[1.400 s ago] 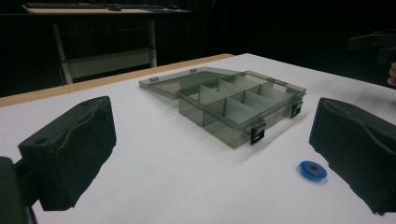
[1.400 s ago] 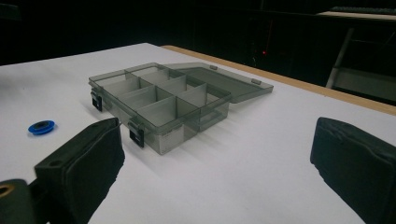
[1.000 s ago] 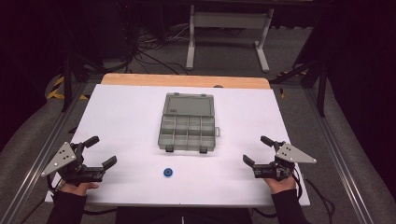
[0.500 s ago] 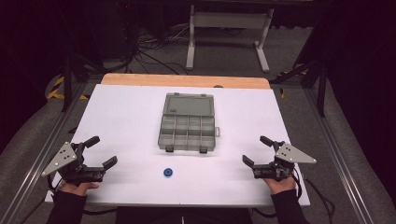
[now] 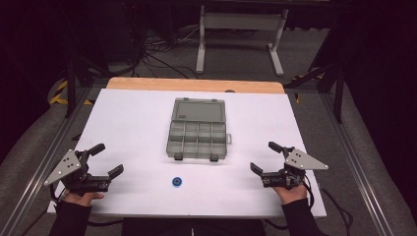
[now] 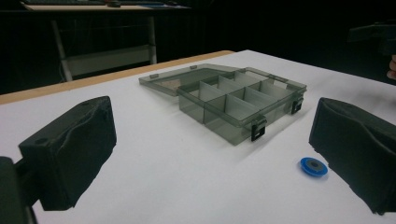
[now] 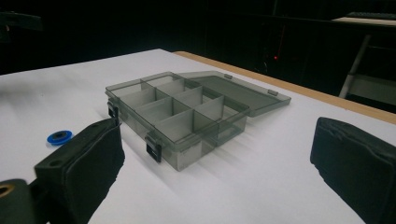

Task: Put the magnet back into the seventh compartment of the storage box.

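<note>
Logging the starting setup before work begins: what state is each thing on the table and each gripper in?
Translucent grey plastic compartment box: lid open, lying flat behind it; the visible compartments look empty.
Small blue round disc: lying flat on the white table, in front of the box, untouched.
Left gripper: open, holding nothing.
Right gripper: open, holding nothing.

Smoky grey see-through box (image 5: 197, 139); blue ring (image 5: 177, 182); white table (image 5: 133, 123).

open compartment box (image 5: 197, 135) mid-table, blue disc (image 5: 177, 182) nearer, left gripper (image 5: 105, 160) and right gripper (image 5: 262, 157) agape
</note>
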`<state>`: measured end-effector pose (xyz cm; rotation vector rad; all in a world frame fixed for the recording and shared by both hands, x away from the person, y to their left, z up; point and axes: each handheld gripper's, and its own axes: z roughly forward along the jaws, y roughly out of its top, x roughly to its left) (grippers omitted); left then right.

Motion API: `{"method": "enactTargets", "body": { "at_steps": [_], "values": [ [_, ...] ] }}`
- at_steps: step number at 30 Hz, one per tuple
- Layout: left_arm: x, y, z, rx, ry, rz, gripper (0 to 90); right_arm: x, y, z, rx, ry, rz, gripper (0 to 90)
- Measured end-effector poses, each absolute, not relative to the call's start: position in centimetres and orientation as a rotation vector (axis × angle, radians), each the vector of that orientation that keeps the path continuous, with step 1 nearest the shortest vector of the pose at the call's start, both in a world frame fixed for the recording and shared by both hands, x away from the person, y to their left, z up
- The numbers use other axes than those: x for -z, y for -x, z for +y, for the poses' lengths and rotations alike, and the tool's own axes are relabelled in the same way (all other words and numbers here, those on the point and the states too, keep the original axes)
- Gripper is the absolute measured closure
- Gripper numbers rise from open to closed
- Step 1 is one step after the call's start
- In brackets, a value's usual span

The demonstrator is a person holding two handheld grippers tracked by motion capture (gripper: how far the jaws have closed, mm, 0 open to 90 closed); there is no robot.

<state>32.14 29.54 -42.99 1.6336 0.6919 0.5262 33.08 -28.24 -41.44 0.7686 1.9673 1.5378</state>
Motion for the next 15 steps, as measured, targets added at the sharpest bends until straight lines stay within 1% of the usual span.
{"method": "enactTargets", "body": {
  "at_steps": [15],
  "values": [
    [43.0, -32.2, 29.5, -0.521, -1.638, 0.695, 1.1, 40.3, -34.0, -24.4, -1.607, -0.68, 2.045, 3.3]
  ]
}}
